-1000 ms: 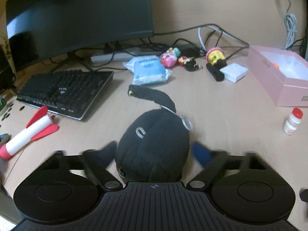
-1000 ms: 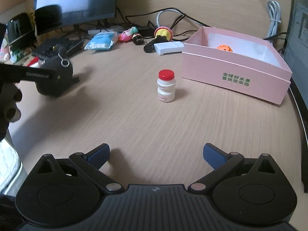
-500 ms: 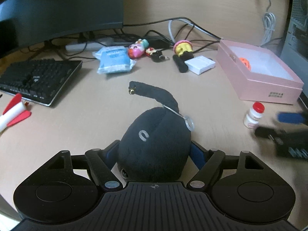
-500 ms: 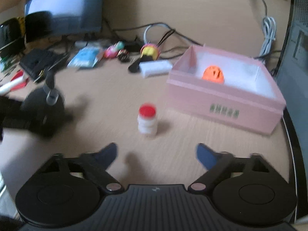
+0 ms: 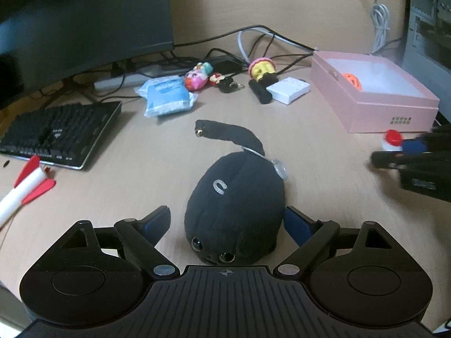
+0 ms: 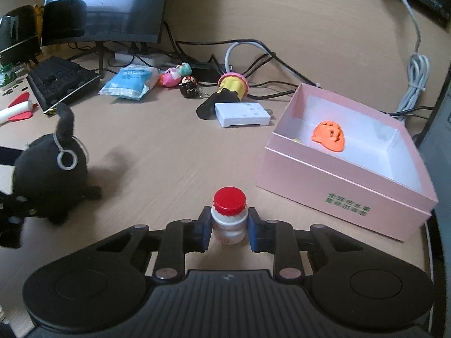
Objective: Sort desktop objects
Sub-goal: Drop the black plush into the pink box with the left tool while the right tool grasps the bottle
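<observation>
A black plush toy [image 5: 236,197] with a silver ring lies on the desk between the fingers of my left gripper [image 5: 227,214]. Those jaws are opening, and the left pad stands clear of the plush. In the right wrist view the plush [image 6: 48,174] sits at the left. My right gripper [image 6: 229,222] is shut on a small white bottle with a red cap [image 6: 229,201], which stands upright on the desk. An open pink box [image 6: 346,188] with an orange toy [image 6: 328,131] inside stands to the right, behind the bottle.
A keyboard [image 5: 56,132] and a monitor [image 5: 79,19] take up the left back. A red and white rocket toy [image 5: 22,191] lies at the left edge. A blue packet [image 5: 166,95], small figures [image 5: 197,77], a white adapter [image 5: 287,90] and cables line the back.
My left gripper's jaws have spread away from the plush. The right gripper came forward around the bottle and closed on it.
</observation>
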### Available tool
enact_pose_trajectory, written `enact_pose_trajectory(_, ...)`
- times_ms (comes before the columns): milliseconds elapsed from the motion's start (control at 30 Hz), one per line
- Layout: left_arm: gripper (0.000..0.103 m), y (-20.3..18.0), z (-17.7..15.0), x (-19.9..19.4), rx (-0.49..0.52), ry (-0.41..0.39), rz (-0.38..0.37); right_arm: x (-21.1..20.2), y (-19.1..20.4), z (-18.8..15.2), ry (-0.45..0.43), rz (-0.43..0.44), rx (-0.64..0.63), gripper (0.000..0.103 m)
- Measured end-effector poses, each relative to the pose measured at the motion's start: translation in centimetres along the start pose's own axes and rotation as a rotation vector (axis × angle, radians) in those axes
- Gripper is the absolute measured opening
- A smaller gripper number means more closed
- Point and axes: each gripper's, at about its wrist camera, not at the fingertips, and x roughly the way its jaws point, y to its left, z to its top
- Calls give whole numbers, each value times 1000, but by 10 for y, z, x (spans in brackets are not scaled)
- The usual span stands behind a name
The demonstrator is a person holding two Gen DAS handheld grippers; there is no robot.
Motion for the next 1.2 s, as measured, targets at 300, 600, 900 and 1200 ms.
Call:
enact_pose_trajectory(300,74,-19,2,2,90,-11,-30,-50,-27,-27,35,-36,54,25)
enact_pose_trajectory(600,74,-77,39,-36,223,-111,-332,-118,-69,-50,2,-145,137,25)
enact_pose_trajectory(900,97,-159,158,-27,287,-461,-352,-161,-86,-54,-92,-221,222,25)
enact_pose_trajectory(1200,98,-121,107,13,163,-146,-262,-155,-92,-65,-71,-234,280,25)
